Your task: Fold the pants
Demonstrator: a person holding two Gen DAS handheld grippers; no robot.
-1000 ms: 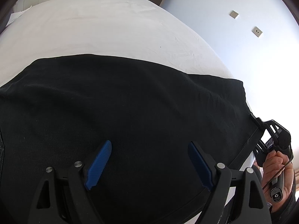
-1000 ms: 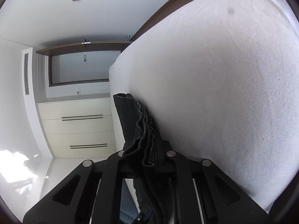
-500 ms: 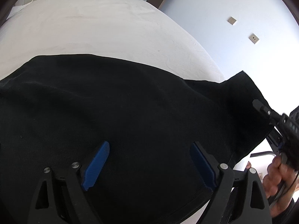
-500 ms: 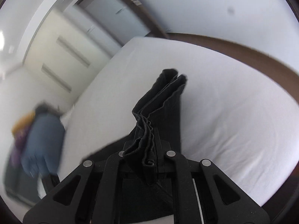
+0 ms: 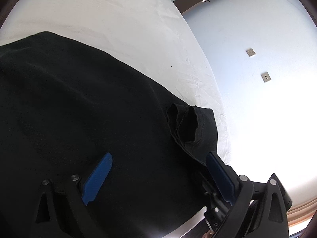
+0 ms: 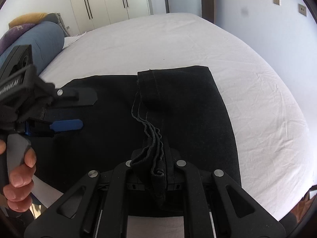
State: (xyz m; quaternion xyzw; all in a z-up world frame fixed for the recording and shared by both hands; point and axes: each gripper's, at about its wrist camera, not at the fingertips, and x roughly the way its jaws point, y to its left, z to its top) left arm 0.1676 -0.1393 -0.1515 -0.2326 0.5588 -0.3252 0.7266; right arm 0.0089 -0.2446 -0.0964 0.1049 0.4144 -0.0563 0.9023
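Bed (image 6: 198, 45) carries your black pants (image 6: 188, 109), partly folded at its near edge. Your right gripper (image 6: 156, 170) pinches their bunched hem; your left gripper (image 5: 158, 170), jaws opening wide, hovers over them holding nothing.

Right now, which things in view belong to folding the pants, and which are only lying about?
Belong to the job:
- black pants, spread on the bed sheet
- right tongs, shut on the bunched pants end
- left tongs, opening, nothing between them

Only lying about:
- blue bolster
- yellow and purple cushions
- wardrobe
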